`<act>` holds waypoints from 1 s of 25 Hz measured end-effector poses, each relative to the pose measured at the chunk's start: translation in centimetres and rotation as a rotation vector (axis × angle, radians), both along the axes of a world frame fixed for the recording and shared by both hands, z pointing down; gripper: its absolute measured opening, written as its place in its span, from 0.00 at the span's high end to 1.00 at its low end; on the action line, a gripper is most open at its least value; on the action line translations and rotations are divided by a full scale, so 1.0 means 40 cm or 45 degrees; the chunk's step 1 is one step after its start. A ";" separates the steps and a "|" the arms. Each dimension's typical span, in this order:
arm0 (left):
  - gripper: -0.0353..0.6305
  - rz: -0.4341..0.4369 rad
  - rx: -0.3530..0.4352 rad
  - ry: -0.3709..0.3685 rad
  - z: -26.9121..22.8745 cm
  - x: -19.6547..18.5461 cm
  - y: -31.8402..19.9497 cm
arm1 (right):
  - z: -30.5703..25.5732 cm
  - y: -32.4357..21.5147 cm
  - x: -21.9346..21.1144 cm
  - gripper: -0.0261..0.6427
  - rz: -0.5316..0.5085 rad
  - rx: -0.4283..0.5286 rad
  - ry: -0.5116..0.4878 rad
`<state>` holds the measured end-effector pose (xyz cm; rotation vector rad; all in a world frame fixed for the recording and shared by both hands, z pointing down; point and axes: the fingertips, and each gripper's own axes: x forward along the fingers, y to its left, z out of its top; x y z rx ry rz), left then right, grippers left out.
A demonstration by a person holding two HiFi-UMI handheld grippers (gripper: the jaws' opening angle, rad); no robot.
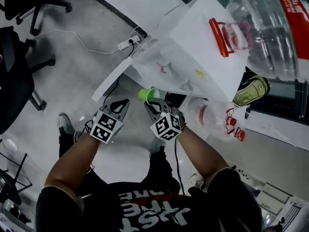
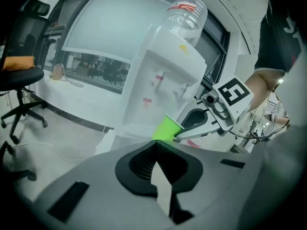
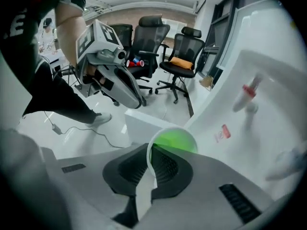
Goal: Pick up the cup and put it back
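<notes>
Your right gripper [image 3: 149, 162] pinches the green cup [image 3: 176, 142] by its wall at the rim, one pad inside and one outside. The cup hangs in the air, tilted, in front of the lower face of the water dispenser [image 1: 203, 47], and it touches nothing else. Your left gripper [image 2: 156, 159] hangs just beside it, tongs pressed together with nothing between them.

For the put-back, judge the grip gently, since a thin wall like this would likely fold under a hard squeeze. Level the cup first, bring its base down flat, and spread the tongs only once it stands by itself. Hold the left gripper clear of its path.

The cup's base and most of its side are hidden behind the jaws. The taps are blurred. The spot where the cup belongs probably lies under them, but no view shows it plainly.
</notes>
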<state>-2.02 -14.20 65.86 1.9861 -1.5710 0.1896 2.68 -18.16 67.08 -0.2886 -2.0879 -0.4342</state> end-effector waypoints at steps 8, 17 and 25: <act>0.95 0.007 -0.036 -0.010 0.381 0.045 -0.018 | 0.439 -0.062 0.036 0.90 0.017 0.094 0.069; 0.95 0.006 -0.058 -0.028 0.675 0.052 -0.011 | 0.834 -0.172 0.064 0.90 0.103 0.185 0.181; 0.95 0.083 -0.057 0.012 0.783 0.112 0.034 | 1.005 -0.317 -0.021 0.90 0.196 0.286 0.235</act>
